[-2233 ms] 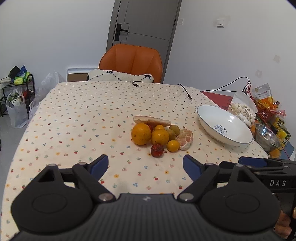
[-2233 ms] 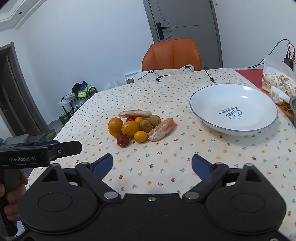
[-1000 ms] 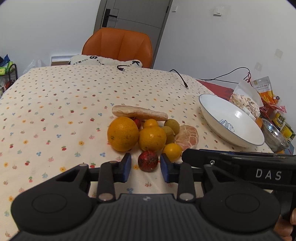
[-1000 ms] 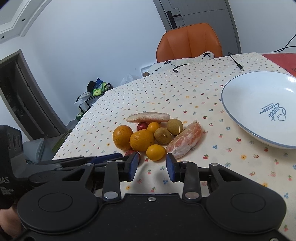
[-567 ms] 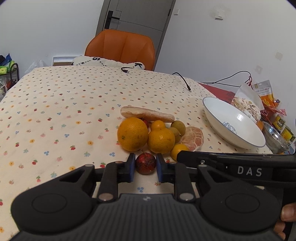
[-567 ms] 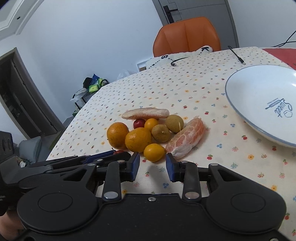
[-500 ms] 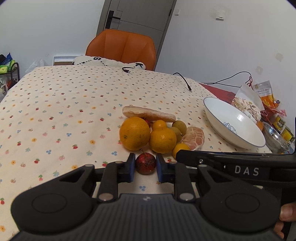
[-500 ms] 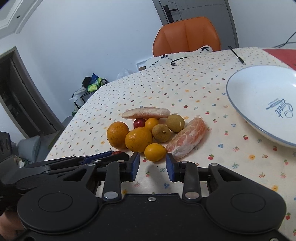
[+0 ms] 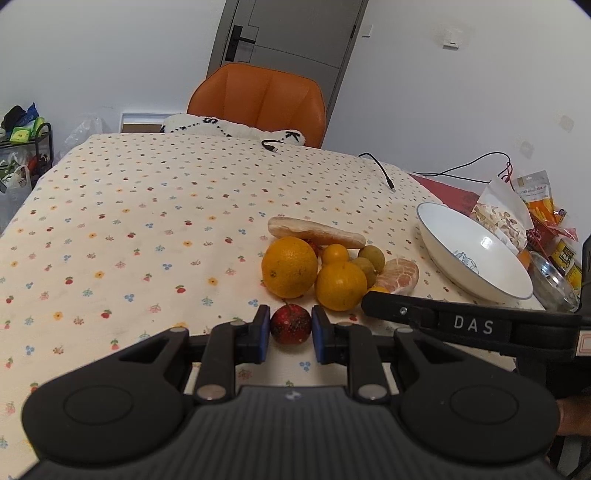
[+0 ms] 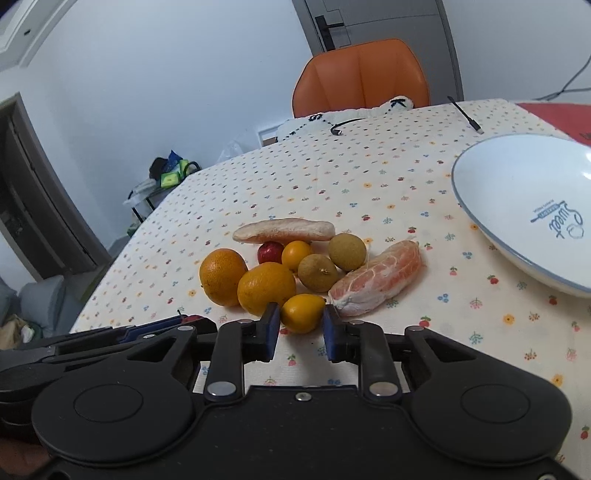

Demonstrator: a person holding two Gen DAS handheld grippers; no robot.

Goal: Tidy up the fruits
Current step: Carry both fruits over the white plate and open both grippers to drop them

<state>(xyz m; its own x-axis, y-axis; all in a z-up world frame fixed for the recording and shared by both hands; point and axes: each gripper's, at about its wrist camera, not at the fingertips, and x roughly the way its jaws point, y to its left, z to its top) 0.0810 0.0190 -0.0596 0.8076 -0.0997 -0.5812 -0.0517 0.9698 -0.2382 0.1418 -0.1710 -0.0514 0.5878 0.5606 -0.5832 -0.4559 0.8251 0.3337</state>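
From my right wrist view the white bowl (image 10: 480,206) runs off the picture's right edge. My left gripper (image 10: 173,322) there hides nearly all of its dark red fruit (image 10: 190,317).

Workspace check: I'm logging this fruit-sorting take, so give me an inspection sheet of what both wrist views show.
Surface: table under a flower-print cloth.
Job's things: fruit pile mid-table, including large orange, two brown round fruits, peeled citrus segment; white bowl holds nothing.
Clutter: snack bags and a metal bowl beyond the white bowl.
Grippers: left gripper shut on small red fruit; right gripper just closed on small yellow citrus.
Cables: black cable on the far cloth.
Surroundings: orange chair, grey door, cluttered rack.
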